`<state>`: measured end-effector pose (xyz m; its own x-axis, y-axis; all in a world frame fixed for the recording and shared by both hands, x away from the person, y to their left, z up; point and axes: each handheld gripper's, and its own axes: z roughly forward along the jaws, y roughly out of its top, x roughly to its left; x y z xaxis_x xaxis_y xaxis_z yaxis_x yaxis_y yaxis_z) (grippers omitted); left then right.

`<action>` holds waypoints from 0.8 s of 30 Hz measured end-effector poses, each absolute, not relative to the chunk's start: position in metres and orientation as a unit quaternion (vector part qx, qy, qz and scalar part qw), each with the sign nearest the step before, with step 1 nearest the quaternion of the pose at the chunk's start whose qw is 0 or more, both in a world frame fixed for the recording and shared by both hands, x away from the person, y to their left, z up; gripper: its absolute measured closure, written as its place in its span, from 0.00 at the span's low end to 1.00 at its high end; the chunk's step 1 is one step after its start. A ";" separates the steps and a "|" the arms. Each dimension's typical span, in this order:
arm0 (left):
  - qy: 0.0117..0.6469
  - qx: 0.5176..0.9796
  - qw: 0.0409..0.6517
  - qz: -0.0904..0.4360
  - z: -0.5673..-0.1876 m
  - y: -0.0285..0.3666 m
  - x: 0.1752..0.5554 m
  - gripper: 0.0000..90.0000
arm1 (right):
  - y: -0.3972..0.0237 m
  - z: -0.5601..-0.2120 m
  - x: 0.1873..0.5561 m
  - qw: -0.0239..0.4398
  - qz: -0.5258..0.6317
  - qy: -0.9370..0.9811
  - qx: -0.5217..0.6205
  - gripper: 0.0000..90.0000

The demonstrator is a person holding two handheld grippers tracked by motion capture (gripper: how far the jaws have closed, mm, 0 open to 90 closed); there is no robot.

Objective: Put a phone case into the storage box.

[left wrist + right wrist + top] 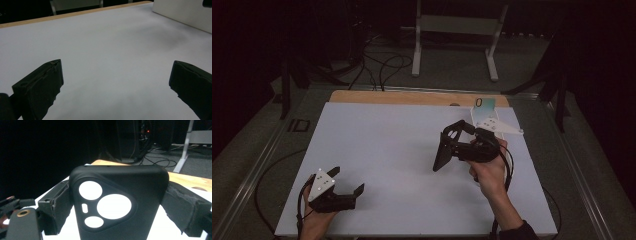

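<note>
right gripper [447,150] jaws clamp a black phone case [117,205] by its sides, held upright above the white table [402,150]; left gripper [347,182] rests open and empty near the front edge; carrying step, next likely setting it down

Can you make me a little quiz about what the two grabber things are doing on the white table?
1. True or false: the right gripper is clamped on a black rubbery phone case with round camera cut-outs.
2. Which gripper has its jaws wide apart with nothing between them? A) the left gripper B) the right gripper
3. Fill in: the phone case is held above the flat ____ table top.

Key
1. True. The jaws press on both sides of the case.
2. A. In the left gripper view there is just bare table between its jaws.
3. White.
</note>
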<state>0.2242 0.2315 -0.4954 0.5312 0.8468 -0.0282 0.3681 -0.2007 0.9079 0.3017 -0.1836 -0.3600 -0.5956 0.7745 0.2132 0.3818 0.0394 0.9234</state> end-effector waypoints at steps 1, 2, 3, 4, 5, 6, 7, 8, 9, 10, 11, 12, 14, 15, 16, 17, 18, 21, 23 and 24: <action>0.414 0.733 0.478 0.251 -0.495 0.231 0.224 0.00 | -0.184 -0.360 0.302 0.177 0.556 0.699 0.414 0.15; 0.414 0.733 0.478 0.251 -0.495 0.231 0.224 0.00 | -0.186 -0.358 0.304 0.178 0.556 0.696 0.417 0.15; 0.415 0.733 0.478 0.251 -0.496 0.231 0.224 0.00 | -0.186 -0.358 0.304 0.178 0.556 0.696 0.417 0.15; 0.414 0.733 0.478 0.251 -0.496 0.230 0.224 0.00 | -0.189 -0.354 0.306 0.183 0.555 0.695 0.419 0.15; 0.413 0.734 0.477 0.251 -0.496 0.230 0.224 0.00 | -0.190 -0.353 0.308 0.187 0.554 0.695 0.419 0.15; 0.413 0.734 0.477 0.251 -0.496 0.229 0.224 0.00 | -0.191 -0.351 0.309 0.189 0.553 0.694 0.420 0.15; 0.412 0.735 0.476 0.252 -0.496 0.229 0.224 0.00 | -0.192 -0.350 0.310 0.192 0.553 0.693 0.420 0.15; 0.412 0.734 0.477 0.252 -0.496 0.229 0.224 0.00 | -0.193 -0.348 0.311 0.196 0.552 0.693 0.420 0.15; 0.412 0.734 0.477 0.252 -0.496 0.229 0.224 0.00 | -0.194 -0.347 0.311 0.198 0.552 0.693 0.419 0.15; 0.413 0.733 0.478 0.252 -0.496 0.229 0.224 0.00 | -0.195 -0.344 0.313 0.203 0.551 0.692 0.420 0.15; 0.414 0.731 0.480 0.252 -0.496 0.230 0.224 0.00 | -0.196 -0.344 0.314 0.204 0.551 0.691 0.421 0.15; 0.414 0.731 0.480 0.252 -0.496 0.230 0.224 0.00 | -0.196 -0.344 0.314 0.204 0.551 0.691 0.421 0.15; 0.415 0.730 0.481 0.252 -0.495 0.230 0.223 0.00 | -0.199 -0.340 0.319 0.214 0.547 0.690 0.424 0.15; 0.415 0.730 0.481 0.253 -0.495 0.230 0.223 0.00 | -0.200 -0.338 0.321 0.218 0.545 0.688 0.426 0.15; 0.415 0.730 0.481 0.253 -0.495 0.230 0.223 0.00 | -0.201 -0.336 0.322 0.220 0.544 0.688 0.427 0.15; 0.415 0.730 0.480 0.253 -0.495 0.230 0.223 0.00 | -0.202 -0.335 0.324 0.223 0.544 0.686 0.428 0.15; 0.415 0.730 0.480 0.253 -0.495 0.230 0.223 0.00 | -0.203 -0.334 0.326 0.226 0.542 0.686 0.429 0.15; 0.415 0.730 0.481 0.253 -0.495 0.230 0.223 0.00 | -0.206 -0.331 0.331 0.237 0.539 0.683 0.433 0.15; 0.415 0.730 0.480 0.253 -0.495 0.230 0.223 0.00 | -0.208 -0.330 0.332 0.239 0.537 0.682 0.435 0.15; 0.416 0.730 0.480 0.252 -0.496 0.229 0.223 0.00 | -0.209 -0.330 0.334 0.242 0.536 0.681 0.436 0.15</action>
